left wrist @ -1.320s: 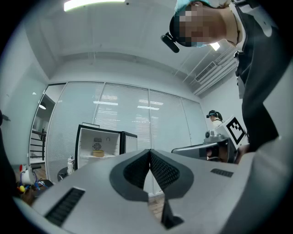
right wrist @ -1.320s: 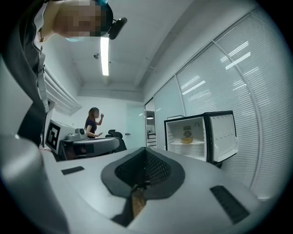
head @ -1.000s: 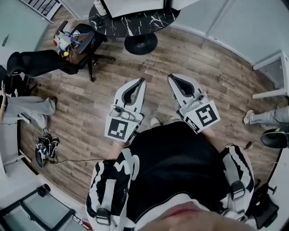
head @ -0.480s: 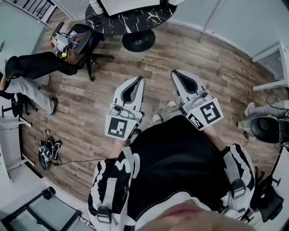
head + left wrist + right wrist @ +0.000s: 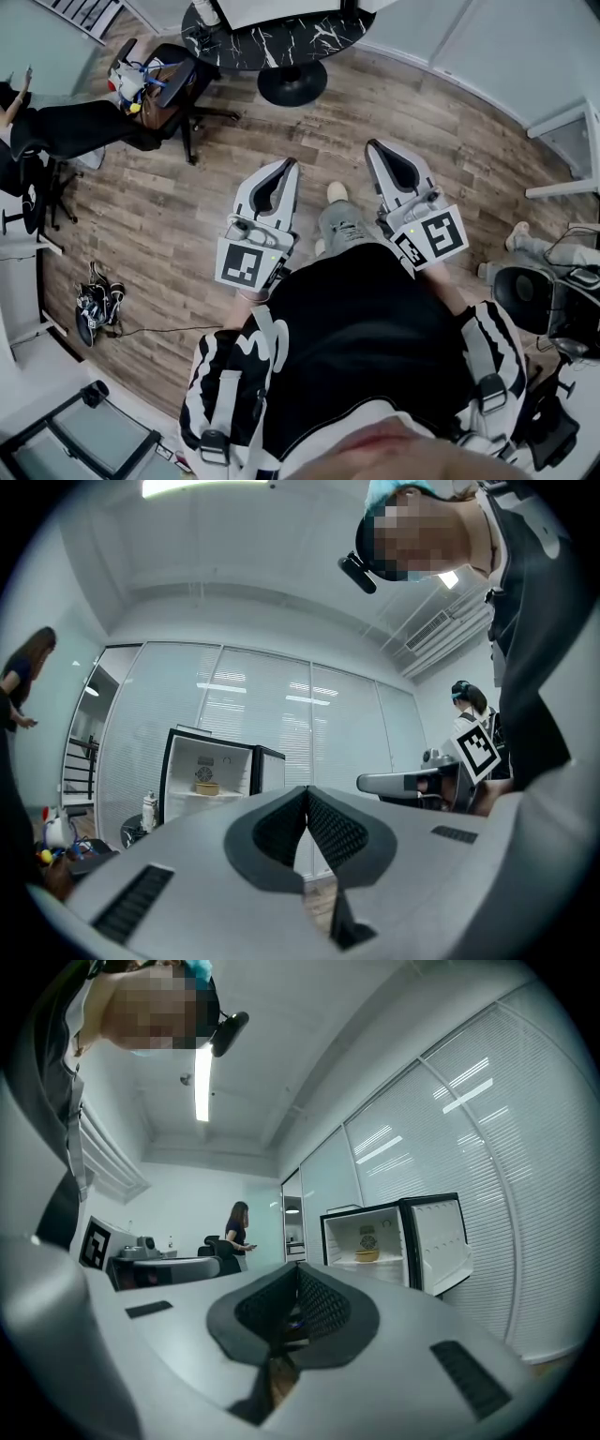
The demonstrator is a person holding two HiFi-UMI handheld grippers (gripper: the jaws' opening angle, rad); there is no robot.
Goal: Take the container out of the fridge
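A small white fridge (image 5: 211, 778) stands open far ahead, with a pale yellow container (image 5: 207, 788) on its shelf. The right gripper view shows the same fridge (image 5: 364, 1241), the container (image 5: 367, 1255) inside it and its door (image 5: 442, 1241) swung to the right. My left gripper (image 5: 293, 166) and right gripper (image 5: 372, 146) are held side by side at waist height over the wooden floor, both shut and empty. The left gripper's (image 5: 307, 791) ribbed pads meet at the tip, and so do the right gripper's (image 5: 298, 1267). Both are far from the fridge.
A round black marble table (image 5: 281, 42) stands ahead, with a white bottle (image 5: 208, 13) on it. A black office chair (image 5: 164, 84) holds clutter at the left, beside a seated person (image 5: 66, 131). Shoes (image 5: 94, 305) lie on the floor. Another person (image 5: 234, 1227) stands further off.
My knee and foot have come forward between the grippers, which have barely moved. The seated person at the left has drawn their legs back. The view has shifted slightly.
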